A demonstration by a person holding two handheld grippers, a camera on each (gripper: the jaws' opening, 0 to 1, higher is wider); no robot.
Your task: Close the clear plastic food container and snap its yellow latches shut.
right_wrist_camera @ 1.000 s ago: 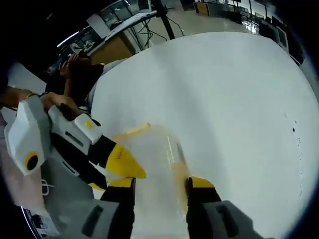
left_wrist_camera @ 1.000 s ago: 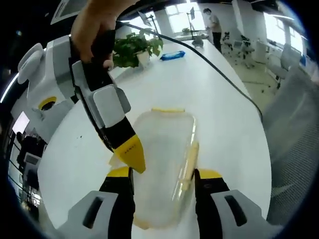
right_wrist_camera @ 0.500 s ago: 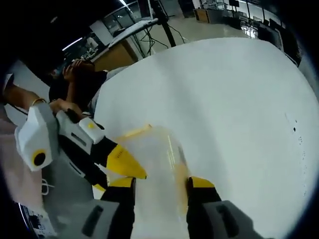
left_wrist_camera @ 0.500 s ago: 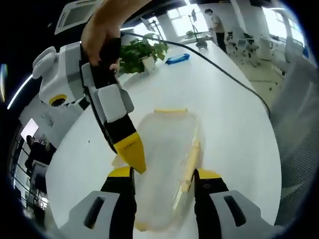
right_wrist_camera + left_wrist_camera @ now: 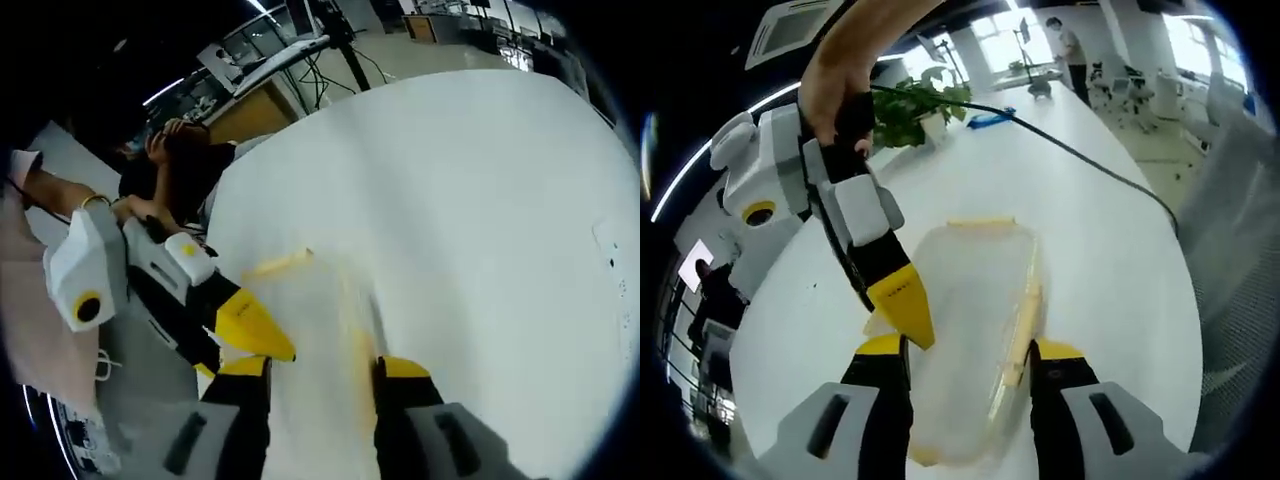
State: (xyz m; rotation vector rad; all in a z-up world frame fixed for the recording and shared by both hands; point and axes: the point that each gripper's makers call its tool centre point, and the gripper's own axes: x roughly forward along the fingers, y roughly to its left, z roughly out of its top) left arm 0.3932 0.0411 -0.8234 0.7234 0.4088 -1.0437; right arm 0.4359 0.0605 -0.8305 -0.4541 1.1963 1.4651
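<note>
Clear container (image 5: 975,330) with yellow latches (image 5: 1025,320) resting flat on white bench (image 5: 1110,260), between left tongs (image 5: 965,365), spread wide around it. Right tongs (image 5: 902,315) tip at container edge; opening cannot be told. Potted plant (image 5: 910,100) far behind.

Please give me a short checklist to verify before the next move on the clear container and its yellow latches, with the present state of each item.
1. Clear container rests flat on the white table: ok.
2. Lid lies fully on the container: cannot tell; the plastic is transparent.
3. Far yellow latch is snapped down: cannot tell.
4. Side yellow latch is snapped down: cannot tell; it lies along the edge.
5. Left gripper straddles the container with open jaws: ok.
6. Right gripper tip is at the container's opposite edge: ok; actual contact cannot be told.
</note>
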